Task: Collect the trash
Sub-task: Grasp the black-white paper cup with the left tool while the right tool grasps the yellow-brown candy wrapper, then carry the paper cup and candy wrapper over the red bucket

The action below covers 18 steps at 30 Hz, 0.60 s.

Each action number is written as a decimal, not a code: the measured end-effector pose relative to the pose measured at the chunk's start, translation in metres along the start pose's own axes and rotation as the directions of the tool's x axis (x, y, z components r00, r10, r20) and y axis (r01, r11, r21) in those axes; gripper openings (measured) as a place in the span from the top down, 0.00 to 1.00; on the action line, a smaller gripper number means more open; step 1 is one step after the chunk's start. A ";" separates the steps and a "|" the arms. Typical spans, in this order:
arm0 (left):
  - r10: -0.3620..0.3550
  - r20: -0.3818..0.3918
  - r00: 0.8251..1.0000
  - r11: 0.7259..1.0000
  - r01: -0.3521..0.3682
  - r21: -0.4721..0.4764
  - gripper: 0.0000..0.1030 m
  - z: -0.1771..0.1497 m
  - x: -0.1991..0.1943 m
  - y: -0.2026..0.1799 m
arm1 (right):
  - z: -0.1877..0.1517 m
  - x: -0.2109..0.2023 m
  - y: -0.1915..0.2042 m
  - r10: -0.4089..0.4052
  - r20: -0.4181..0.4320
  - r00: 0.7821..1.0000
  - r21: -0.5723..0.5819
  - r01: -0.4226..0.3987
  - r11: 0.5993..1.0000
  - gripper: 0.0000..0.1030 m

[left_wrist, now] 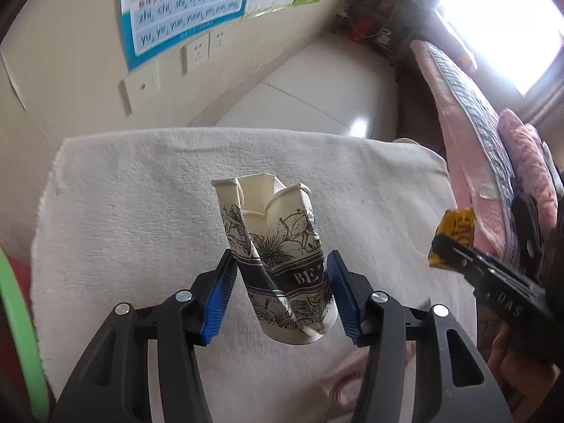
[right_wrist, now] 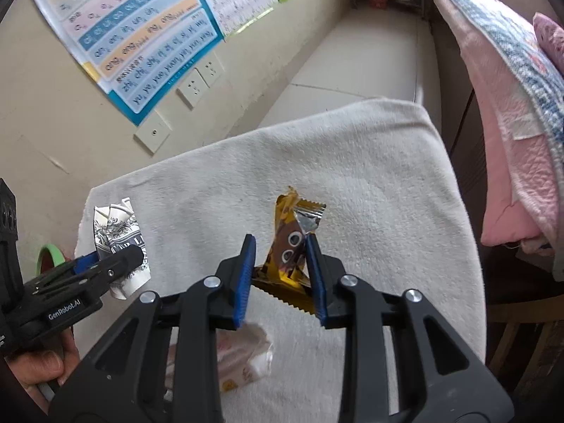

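My left claw (left_wrist: 280,289) pinches a crumpled paper cup (left_wrist: 278,257) around its lower half, lifted off the white towel (left_wrist: 141,194) that covers the worktop. My right claw (right_wrist: 282,275) pinches a torn yellow snack wrapper (right_wrist: 292,243), also held above the towel. So I judge the picking-up is done for these two pieces and the carrying step is in hand. A pale crinkled packet (right_wrist: 243,356) lies on the towel just under my right claw, not yet collected. A green rim (left_wrist: 17,335) shows at the left edge; whether it is the bin I cannot tell. Next I need to bring both loads over a bin and release them, then return for the packet.
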State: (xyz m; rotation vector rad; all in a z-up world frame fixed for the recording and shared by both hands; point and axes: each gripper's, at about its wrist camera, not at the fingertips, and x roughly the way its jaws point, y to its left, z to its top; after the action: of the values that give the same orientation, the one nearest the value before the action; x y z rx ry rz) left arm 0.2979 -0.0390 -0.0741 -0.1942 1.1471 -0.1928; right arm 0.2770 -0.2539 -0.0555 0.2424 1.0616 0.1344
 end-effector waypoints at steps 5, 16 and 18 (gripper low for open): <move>0.009 0.036 0.999 0.999 -0.010 0.045 0.51 -0.016 -0.029 -0.002 | -0.013 -0.025 0.013 -0.009 0.034 0.999 -0.050 0.010 0.999 0.72; 0.023 0.136 0.991 0.990 -0.042 0.134 0.51 -0.067 -0.105 0.009 | -0.047 -0.088 0.033 -0.030 0.115 0.993 -0.130 0.045 0.991 0.72; 0.026 0.143 0.989 0.991 -0.044 0.126 0.51 -0.076 -0.114 0.015 | -0.055 -0.095 0.036 -0.026 0.119 0.993 -0.129 0.041 0.991 0.72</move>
State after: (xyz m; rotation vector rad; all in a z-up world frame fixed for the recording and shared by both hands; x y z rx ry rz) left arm 0.1837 -0.0004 -0.0072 -0.0716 0.9926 -0.2179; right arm 0.1832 -0.2334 0.0084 0.1122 0.9357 0.1574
